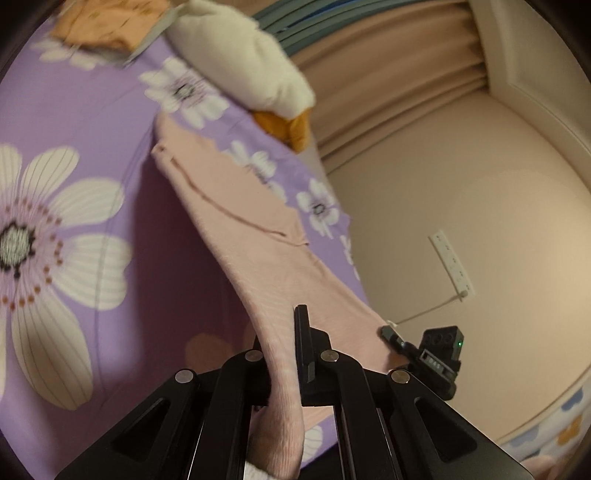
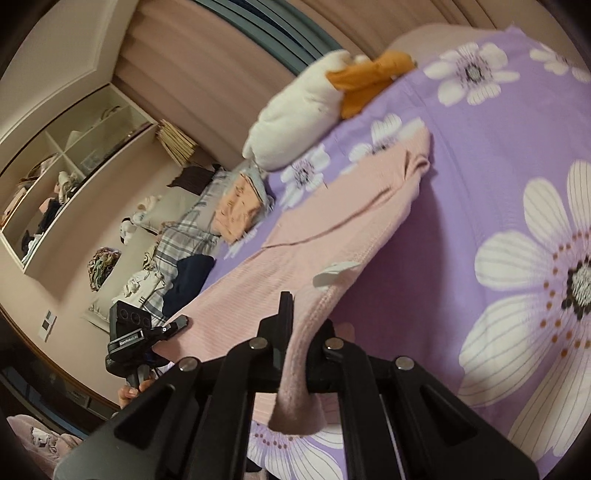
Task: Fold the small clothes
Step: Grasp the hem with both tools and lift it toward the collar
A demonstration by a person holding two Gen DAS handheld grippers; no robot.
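A pink ribbed garment (image 1: pixel 236 221) is stretched in the air above the purple flowered bed sheet (image 1: pixel 74 122), its far end still lying on the bed. My left gripper (image 1: pixel 284 350) is shut on one near edge of it. My right gripper (image 2: pixel 303 332) is shut on the other near edge; the garment (image 2: pixel 295 236) shows a white label on its hem. Each gripper shows in the other's view: the right one (image 1: pixel 391 338) at the lower right, the left one (image 2: pixel 177 325) at the lower left, both pinching the pink cloth.
A white and orange plush toy (image 1: pixel 243 59) lies at the bed's far edge. A folded orange garment (image 1: pixel 107 22) rests on grey plaid cloth (image 2: pixel 192 229). Shelves (image 2: pixel 62 177) line the wall. A power strip (image 1: pixel 452 266) hangs on the wall.
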